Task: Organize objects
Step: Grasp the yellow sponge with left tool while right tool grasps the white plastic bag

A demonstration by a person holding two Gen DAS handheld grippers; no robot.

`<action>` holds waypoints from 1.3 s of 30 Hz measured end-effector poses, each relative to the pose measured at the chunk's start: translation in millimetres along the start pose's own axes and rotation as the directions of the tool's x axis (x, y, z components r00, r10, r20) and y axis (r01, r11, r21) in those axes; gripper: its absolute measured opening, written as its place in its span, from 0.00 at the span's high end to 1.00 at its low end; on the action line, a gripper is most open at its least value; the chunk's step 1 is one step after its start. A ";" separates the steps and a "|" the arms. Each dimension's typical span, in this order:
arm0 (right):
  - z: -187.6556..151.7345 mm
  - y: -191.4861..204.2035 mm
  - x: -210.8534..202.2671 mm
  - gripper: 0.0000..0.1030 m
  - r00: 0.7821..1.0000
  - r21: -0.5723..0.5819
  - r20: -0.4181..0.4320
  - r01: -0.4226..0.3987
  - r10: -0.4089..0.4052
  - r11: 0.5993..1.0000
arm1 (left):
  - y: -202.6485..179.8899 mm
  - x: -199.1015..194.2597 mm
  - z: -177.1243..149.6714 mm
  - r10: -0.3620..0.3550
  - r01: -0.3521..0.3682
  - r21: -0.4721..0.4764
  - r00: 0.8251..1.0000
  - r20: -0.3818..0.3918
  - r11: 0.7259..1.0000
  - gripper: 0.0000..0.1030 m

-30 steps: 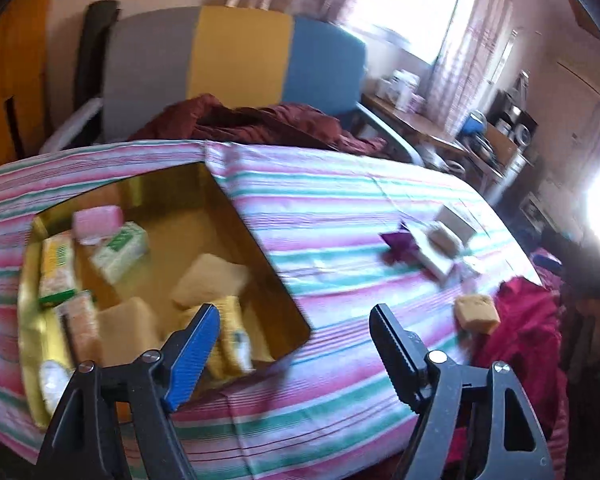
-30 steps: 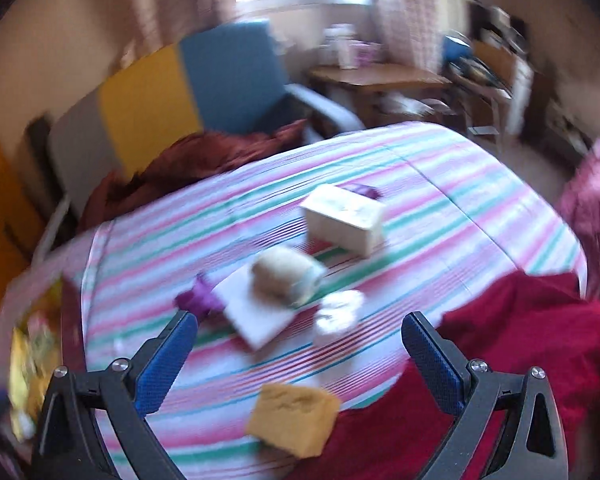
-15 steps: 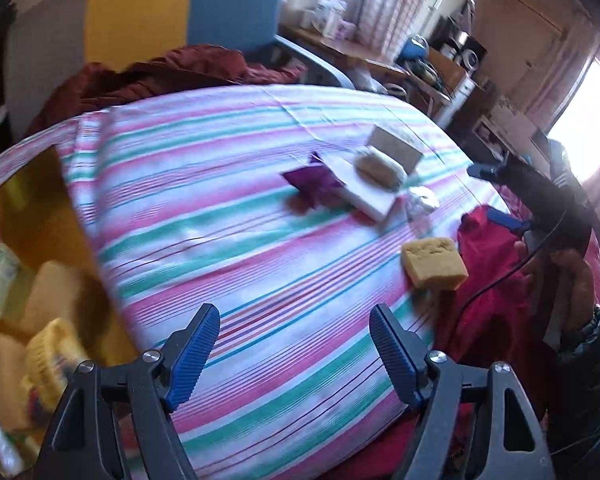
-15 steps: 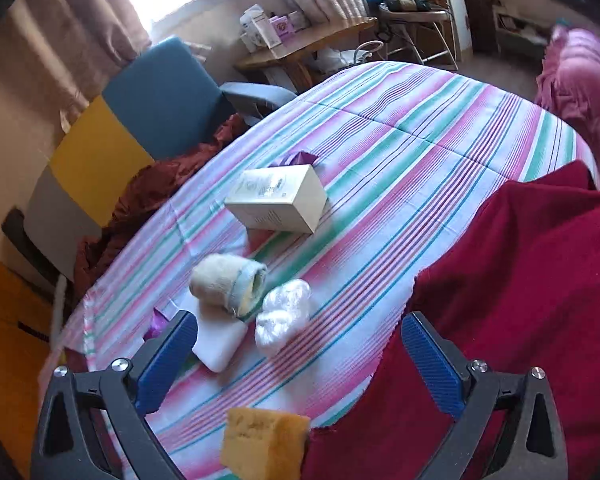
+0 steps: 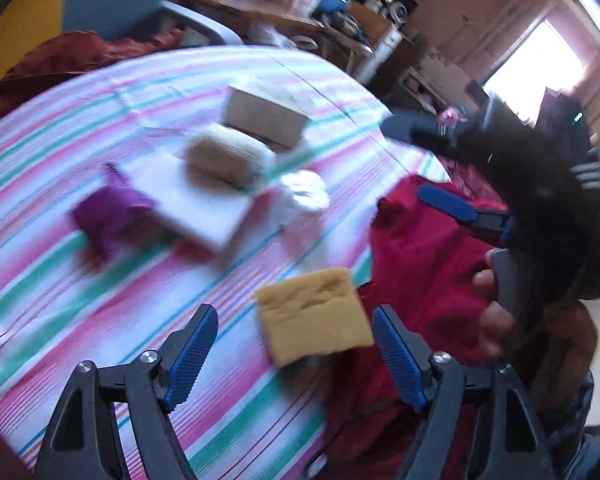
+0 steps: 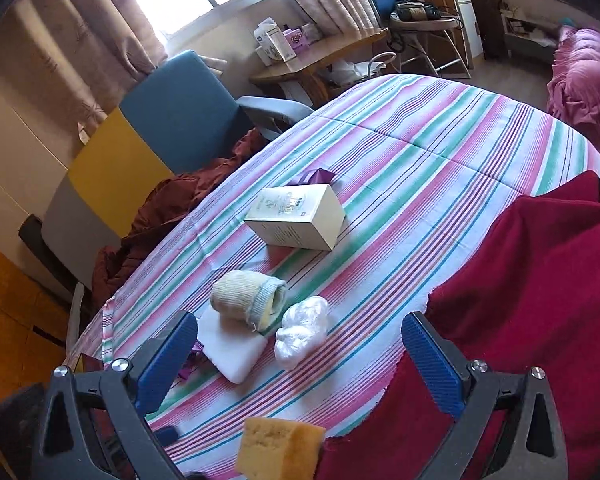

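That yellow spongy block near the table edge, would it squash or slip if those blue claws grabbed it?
The yellow sponge looks porous, so it would probably squash between the left gripper and feel light. Its rough surface likely resists slipping. Being blocky with flat faces, it should slide on the striped cloth rather than roll.

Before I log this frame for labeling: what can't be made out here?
- Left wrist view: motion blur smears the purple wrapper, the rolled sock and the box's print.
- Right wrist view: the sponge is cut off by the bottom edge.
- Right wrist view: the purple wrapper is mostly hidden behind the right claw's finger.
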State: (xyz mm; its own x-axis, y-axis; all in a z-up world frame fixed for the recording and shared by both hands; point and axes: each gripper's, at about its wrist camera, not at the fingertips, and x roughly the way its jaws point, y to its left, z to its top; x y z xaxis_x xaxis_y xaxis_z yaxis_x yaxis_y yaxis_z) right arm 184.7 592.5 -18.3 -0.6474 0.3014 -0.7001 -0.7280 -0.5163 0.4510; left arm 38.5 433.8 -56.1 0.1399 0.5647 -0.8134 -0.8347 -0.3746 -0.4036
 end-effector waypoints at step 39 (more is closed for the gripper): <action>-8.4 27.4 95.9 0.37 0.934 -0.307 -0.219 0.210 -0.283 0.928 | 71.6 -24.7 -69.2 0.295 -0.294 -0.018 0.951 0.090 0.955 0.29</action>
State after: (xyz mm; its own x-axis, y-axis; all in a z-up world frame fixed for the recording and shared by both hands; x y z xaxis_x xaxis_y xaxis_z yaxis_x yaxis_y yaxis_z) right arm 104.6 600.5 -77.8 -0.3489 0.2524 -0.9025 -0.7421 -0.6625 0.1017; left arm 12.2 342.2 -93.9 -0.1611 0.4930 -0.8550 -0.8292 -0.5374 -0.1537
